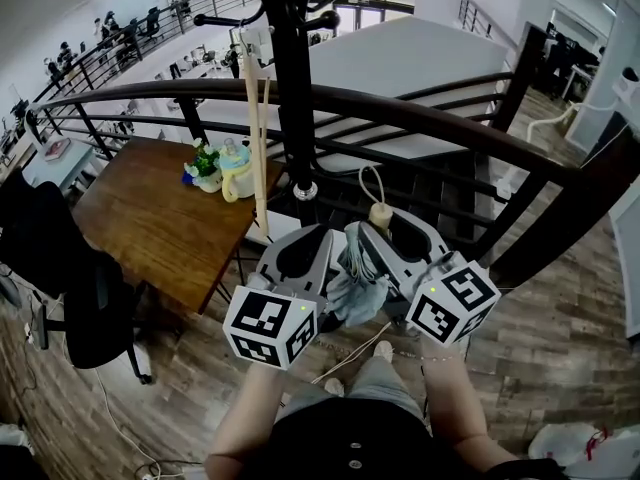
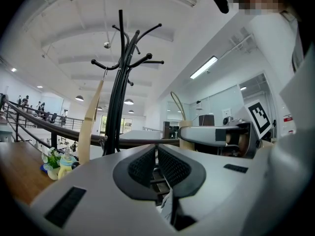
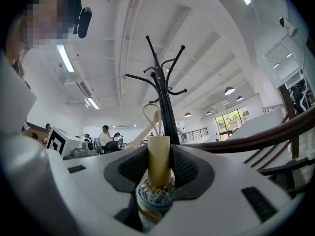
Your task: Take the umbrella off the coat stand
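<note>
The right gripper [image 3: 159, 157] is clamped on the beige handle [image 3: 158, 163] of the folded umbrella [image 1: 352, 286], which is off the coat stand [image 1: 290, 88] and hangs low between the two grippers. The left gripper [image 2: 157, 149] has its jaws together just beside the fabric. Straight ahead are the stand's black pole and a dark curved rail [image 1: 420, 108]. A wooden stick [image 1: 258, 138] hangs from a hook. To the left, a table [image 1: 150, 223] holds a plant [image 1: 205, 163] and a bottle [image 1: 236, 168].

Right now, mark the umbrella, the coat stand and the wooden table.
umbrella [image 3: 159, 163]: right gripper view, beige handle clamped between the jaws.
coat stand [image 1: 290, 98]: head view, black centre pole.
wooden table [image 1: 150, 223]: head view, bare top.
</note>
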`<state>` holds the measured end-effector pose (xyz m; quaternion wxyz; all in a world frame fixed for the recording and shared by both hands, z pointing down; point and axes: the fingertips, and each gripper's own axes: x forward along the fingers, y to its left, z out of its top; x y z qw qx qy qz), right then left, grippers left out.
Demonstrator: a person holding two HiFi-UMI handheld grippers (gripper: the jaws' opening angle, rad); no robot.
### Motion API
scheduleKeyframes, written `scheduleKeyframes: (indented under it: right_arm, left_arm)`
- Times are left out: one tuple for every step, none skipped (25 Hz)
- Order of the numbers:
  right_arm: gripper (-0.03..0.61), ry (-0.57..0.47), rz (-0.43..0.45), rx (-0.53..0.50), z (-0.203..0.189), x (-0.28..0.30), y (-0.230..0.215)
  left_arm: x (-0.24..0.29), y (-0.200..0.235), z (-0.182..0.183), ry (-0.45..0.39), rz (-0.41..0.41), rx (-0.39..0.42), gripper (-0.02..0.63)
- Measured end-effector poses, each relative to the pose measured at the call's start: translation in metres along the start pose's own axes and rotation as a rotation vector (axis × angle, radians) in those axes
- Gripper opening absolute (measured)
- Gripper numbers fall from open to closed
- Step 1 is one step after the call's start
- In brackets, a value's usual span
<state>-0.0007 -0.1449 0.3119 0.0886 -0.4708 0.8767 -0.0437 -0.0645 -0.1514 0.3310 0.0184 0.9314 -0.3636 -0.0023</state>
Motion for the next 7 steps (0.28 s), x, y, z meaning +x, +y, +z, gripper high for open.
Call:
scheduleKeyframes:
  right_arm:
    - [0.152, 0.000, 0.002, 0.006, -0.0006, 0.0000, 0.0001]
    - [0.152, -0.001, 0.002, 0.012, -0.0007, -0.0001, -0.0001]
    - [0.152, -0.001, 0.002, 0.016, -0.0004, -0.0003, -0.0005]
    - [0.152, -0.001, 0.001, 0.018, 0.0002, -0.0006, -0.0011]
    - [0.152, 0.000, 0.000, 0.019, 0.0010, -0.0009, -0.0018]
    - [0.152, 0.001, -0.001, 0.019, 0.0019, -0.0013, -0.0025]
    - [0.152, 0.002, -0.001, 0.019, 0.0028, -0.0016, -0.0033]
  left_arm:
    - [0.0002, 0.0004, -0.0004, 0.002, 0.000, 0.000, 0.017]
    - [0.0007, 0.0009, -0.0006, 0.004, 0.000, 0.000, 0.017]
    - [0.0013, 0.0011, -0.0006, 0.006, -0.001, -0.001, 0.017]
    - [0.0020, 0.0009, -0.0003, 0.007, -0.001, -0.002, 0.017]
    - [0.0028, 0.0006, 0.0001, 0.009, -0.002, -0.003, 0.017]
    - [0.0037, 0.0002, 0.0005, 0.011, -0.002, -0.006, 0.017]
    - [0.0047, -0.0002, 0.0010, 0.012, -0.002, -0.009, 0.017]
